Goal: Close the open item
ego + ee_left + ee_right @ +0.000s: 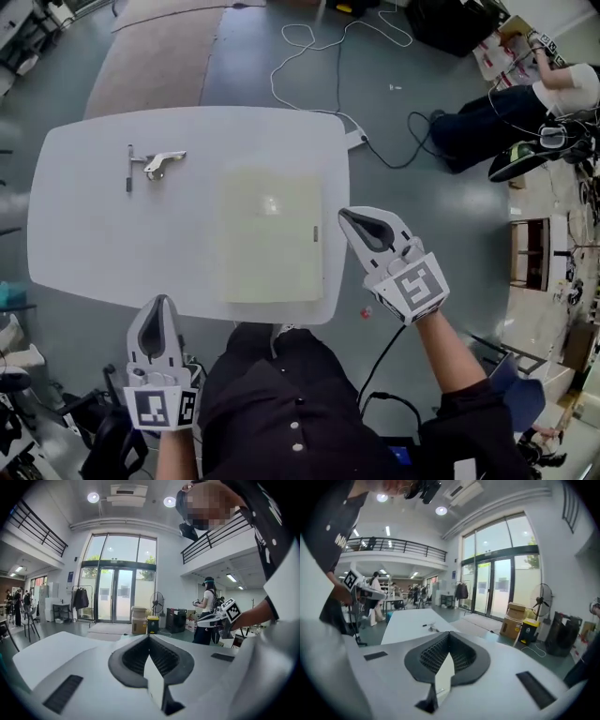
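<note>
A pale green flat case [272,234] lies shut in the middle of the white table [112,234], with a small clasp on its right edge. My right gripper [349,217] hovers just off the table's right edge, beside that clasp, jaws shut and empty. My left gripper [161,305] is held at the table's near edge, left of the case, also shut on nothing. In the left gripper view the jaws [149,639] meet with nothing between them. The right gripper view shows its jaws [449,637] likewise closed, with the table [408,623] beyond them.
A black pen [129,169] and a small metal clip-like part [161,163] lie at the table's far left. Cables [328,56] trail over the floor behind the table. A person [525,103] sits on the floor at the far right. Chairs and clutter stand at the left.
</note>
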A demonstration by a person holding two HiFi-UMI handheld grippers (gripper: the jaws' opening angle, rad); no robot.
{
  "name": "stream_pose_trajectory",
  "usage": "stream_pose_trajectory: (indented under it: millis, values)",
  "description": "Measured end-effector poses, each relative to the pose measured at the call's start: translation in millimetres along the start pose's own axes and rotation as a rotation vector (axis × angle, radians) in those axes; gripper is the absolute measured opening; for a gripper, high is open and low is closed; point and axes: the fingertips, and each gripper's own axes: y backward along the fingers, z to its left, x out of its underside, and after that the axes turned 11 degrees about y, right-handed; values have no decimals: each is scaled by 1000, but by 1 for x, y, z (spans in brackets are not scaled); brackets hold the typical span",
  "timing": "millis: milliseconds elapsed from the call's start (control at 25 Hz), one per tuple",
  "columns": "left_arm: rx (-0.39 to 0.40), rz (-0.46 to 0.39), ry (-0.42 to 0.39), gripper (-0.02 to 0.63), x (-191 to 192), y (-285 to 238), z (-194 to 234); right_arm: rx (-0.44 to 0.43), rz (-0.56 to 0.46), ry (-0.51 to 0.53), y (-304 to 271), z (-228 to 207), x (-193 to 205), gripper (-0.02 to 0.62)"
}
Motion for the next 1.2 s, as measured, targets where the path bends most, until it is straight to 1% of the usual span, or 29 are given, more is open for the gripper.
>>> stream_pose_trajectory:
  millis: [120, 200, 480, 640, 960, 1080, 1200]
  values:
    - [24, -21, -42, 17, -14, -7, -5, 83, -53, -125, 24, -6, -18, 26]
    - [34, -33, -72, 17, -22, -10, -7, 138, -99, -183, 40, -10, -31, 25]
    - [68, -107, -95, 17, -52, -12, -13, 378, -193, -295, 93, -31, -56, 25]
    - [91, -148, -103, 17, -65, -9, -17, 479, -237, -307, 122, -34, -63, 25]
    - [111, -217, -111, 17, -88, -5, -17, 623, -285, -300, 172, -52, -70, 25]
    - [96, -242, -113, 17, -94, -1, -9, 669, -306, -305, 187, -55, -69, 26]
    - [72, -248, -107, 17, -93, 6, 4, 704, -308, -304, 197, -54, -63, 25]
